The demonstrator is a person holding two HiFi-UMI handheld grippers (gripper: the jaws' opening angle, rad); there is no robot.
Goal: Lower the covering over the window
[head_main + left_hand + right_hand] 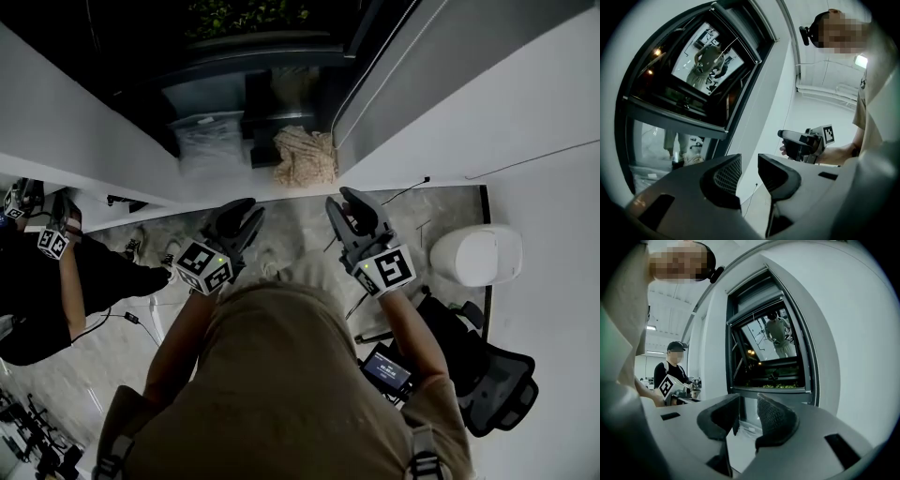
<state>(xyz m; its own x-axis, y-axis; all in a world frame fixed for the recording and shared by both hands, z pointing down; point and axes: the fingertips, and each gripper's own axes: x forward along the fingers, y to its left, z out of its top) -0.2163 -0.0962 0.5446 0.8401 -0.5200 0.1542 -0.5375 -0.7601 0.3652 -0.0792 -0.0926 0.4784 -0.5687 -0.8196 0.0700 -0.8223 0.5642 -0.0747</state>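
- Jaws of left gripper (749,161) stand apart with nothing between them; only wall and floor show through the gap.
- Jaws of right gripper (747,401) are likewise spread and empty, aimed at the lower part of the window (768,348).
- In the head view, left gripper (239,211) and right gripper (344,202) are held side by side, near each other but apart, both pointing at the window (253,84) and touching nothing.
- The covering (751,300) seems to sit drawn up at the window's top as a grey band; the dark glass below it is bare.
- The glass reflects the person holding the grippers.
- The window is set in a white wall (450,103), and green plants (780,386) show along its sill.
- Low behind the glass lie a clear bag (211,136) and a beige cloth (305,155), side by side.
- From the left gripper view, the right gripper (801,143) shows to the right, away from the window (693,70).
- A second person (47,281) in black stands at the left.
- On the floor at the right are a white bin (478,255) and a black chair (492,380).
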